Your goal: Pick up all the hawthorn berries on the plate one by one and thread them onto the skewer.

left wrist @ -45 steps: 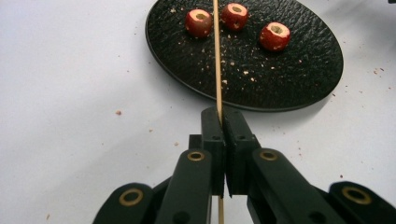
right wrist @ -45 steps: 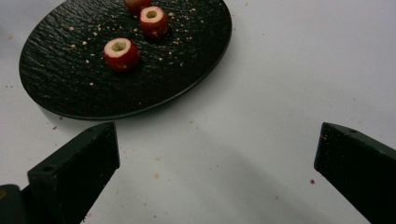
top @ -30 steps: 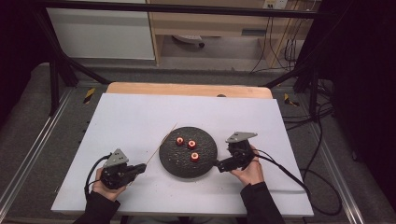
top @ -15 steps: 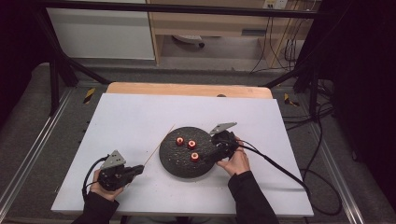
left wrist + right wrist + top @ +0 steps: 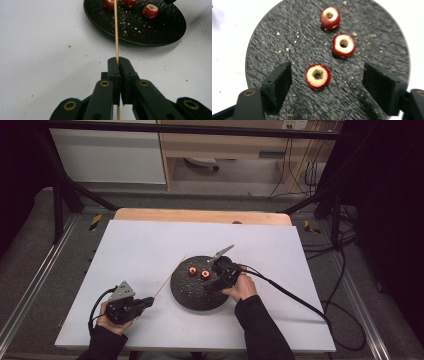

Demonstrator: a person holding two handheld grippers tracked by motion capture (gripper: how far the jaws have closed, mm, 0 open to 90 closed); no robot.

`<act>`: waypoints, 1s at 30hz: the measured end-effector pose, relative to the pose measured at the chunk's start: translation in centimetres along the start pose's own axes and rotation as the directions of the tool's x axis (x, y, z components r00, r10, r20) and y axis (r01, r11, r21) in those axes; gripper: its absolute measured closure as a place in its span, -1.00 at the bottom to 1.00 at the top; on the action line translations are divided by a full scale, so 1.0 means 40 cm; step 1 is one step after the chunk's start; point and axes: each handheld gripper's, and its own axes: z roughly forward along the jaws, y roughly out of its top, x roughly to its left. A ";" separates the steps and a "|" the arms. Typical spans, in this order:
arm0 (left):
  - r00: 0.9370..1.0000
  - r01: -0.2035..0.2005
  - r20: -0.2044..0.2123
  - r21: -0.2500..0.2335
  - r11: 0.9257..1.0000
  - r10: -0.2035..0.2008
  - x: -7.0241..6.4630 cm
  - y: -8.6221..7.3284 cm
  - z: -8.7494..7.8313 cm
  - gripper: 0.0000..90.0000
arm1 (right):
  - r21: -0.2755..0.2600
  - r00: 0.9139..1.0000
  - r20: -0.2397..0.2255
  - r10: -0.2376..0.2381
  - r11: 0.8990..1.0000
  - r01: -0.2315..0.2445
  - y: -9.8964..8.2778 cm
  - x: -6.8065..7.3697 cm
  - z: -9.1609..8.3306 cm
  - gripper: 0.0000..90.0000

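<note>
A round black plate (image 5: 187, 297) holds three red cored fruit pieces. My right gripper (image 5: 214, 286) hangs over the plate's right half. In the right gripper view its jaws (image 5: 327, 79) stand on either side of the nearest fruit piece (image 5: 317, 76) with a gap at each pad; they have just been closing. Two more pieces (image 5: 343, 45) (image 5: 330, 18) lie beyond it. My left gripper (image 5: 146, 302) rests at the front left, shut on a thin wooden skewer (image 5: 169, 278). The skewer (image 5: 116, 30) runs from the closed jaws (image 5: 119, 62) toward the plate (image 5: 150, 32).
The white tabletop (image 5: 150, 245) has a wooden strip (image 5: 200, 215) along its far edge. A black cable (image 5: 290, 295) trails from the right gripper off to the right. Crumbs dot the plate and the table near it.
The right gripper has moved from the plate's right edge in over the plate, onto the near fruit piece. The left gripper and skewer have stayed put.
</note>
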 end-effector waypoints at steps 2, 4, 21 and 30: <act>1.000 -0.001 0.001 -0.002 1.000 0.001 0.000 0.000 -0.001 0.95 | 0.016 1.000 -0.004 -0.003 1.000 0.003 0.001 0.000 0.006 -0.34; 1.000 0.000 0.000 0.000 1.000 0.000 0.000 0.000 0.000 0.94 | 0.043 1.000 -0.012 -0.007 0.999 0.007 0.004 0.000 0.017 -0.28; 1.000 -0.007 0.000 0.009 1.000 0.007 0.000 0.000 0.002 0.95 | 0.109 0.997 -0.073 -0.024 0.994 0.031 0.017 -0.006 0.053 0.19; 1.000 -0.011 0.000 0.013 1.000 0.011 -0.001 0.000 0.003 0.94 | 0.136 0.996 -0.083 -0.027 0.990 0.038 0.017 -0.011 0.062 0.33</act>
